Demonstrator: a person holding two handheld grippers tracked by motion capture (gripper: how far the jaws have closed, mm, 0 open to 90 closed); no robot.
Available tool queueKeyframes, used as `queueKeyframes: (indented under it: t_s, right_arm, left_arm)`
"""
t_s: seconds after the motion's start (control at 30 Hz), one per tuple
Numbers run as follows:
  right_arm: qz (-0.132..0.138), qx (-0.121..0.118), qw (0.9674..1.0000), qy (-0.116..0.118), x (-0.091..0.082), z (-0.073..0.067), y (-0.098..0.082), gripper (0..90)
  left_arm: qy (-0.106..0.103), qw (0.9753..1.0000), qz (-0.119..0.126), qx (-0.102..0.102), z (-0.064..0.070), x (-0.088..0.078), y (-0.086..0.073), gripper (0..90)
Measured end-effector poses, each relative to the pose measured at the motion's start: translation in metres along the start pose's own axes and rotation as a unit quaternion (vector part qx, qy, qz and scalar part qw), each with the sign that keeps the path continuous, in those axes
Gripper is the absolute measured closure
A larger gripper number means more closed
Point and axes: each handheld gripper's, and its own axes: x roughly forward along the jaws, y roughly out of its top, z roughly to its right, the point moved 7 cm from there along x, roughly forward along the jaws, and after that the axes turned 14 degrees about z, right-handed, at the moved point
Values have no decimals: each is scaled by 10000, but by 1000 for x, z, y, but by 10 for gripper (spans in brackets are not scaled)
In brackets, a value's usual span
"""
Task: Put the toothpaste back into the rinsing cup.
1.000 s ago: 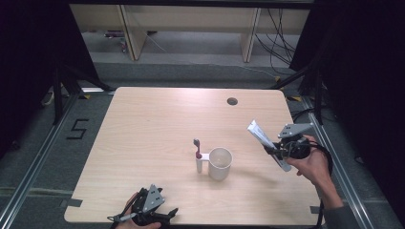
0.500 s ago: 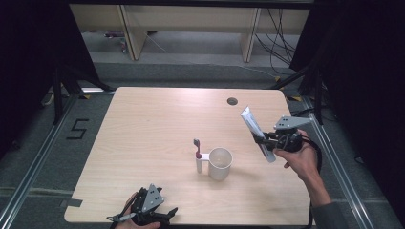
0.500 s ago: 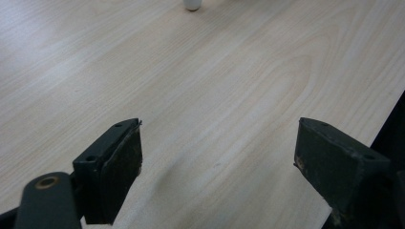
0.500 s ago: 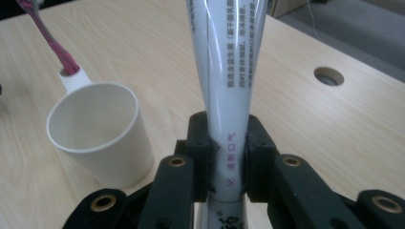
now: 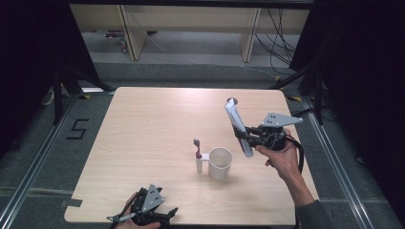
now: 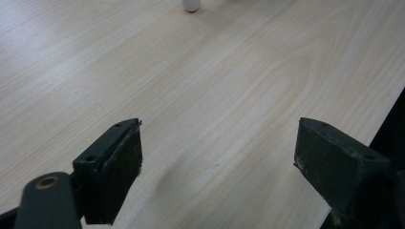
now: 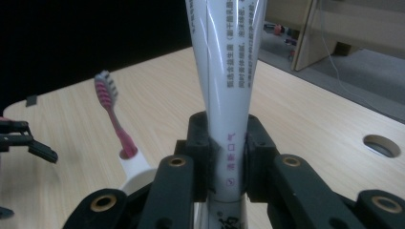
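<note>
The table (image 5: 143, 143) is made of light wood. Near its middle stands a white cup (image 5: 220, 163). Just beside the cup, on its left, is a small white holder (image 5: 199, 163). A pink toothbrush (image 5: 197, 148) stands up in the holder with its bristles on top.

The right gripper (image 5: 247, 136) is held in a hand (image 5: 282, 160) above the right side of the table. Its jaws are clamped on a white tube (image 5: 238, 126). The tube is up in the air, to the right of the cup and not touching it. It leans a bit, with its flat end up and away from the person. In the right gripper view, the tube (image 7: 224, 90) rises between the two black jaws, which press on it from both sides. It has small print on it. The toothbrush (image 7: 112, 112) shows to the left, behind the jaws.

The left gripper (image 5: 168, 213) is low at the near edge of the table, on the left. Its jaws are wide apart and hold nothing. In the left gripper view, bare wood lies between them.

There is a round hole (image 5: 232, 100) in the table by the far edge.
</note>
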Motion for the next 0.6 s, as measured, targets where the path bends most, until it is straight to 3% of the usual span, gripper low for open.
queueKeyframes:
  t_s: [0.07,0.1,0.13,0.17,0.23,0.3,0.33,0.47,0.5,0.6]
  right_arm:
    - [38,4,10000,64,4,-4,1,769]
    - [127,-131,9998,97,6,-3,3,769]
    - [89,81,9999,96,8,-8,2,769]
    - [183,40,9998,107,10,-7,3,769]
    - [117,131,9997,197,12,-11,3,768]
    - [207,44,9995,221,15,-12,4,769]
    - [202,139,9993,266,17,-14,4,769]
    - [239,145,9992,273,21,-17,4,769]
    - [320,20,9991,286,24,-16,5,769]
    - [322,96,9990,289,28,-21,4,769]
  left_arm:
    - [-7,10000,12,-4,0,0,0,163]
    - [8,10000,54,-59,1,1,0,163]
    - [4,10000,57,-59,1,1,0,163]
    - [12,10000,51,-43,0,1,0,163]
    - [5,10000,53,-52,1,1,0,163]
    - [21,10000,47,-58,0,1,1,163]
    - [-13,10000,57,-72,1,1,0,163]
    - [-5,10000,49,-62,1,1,0,163]
    - [2,10000,40,-50,1,1,0,163]
    - [-6,10000,41,-51,1,1,0,163]
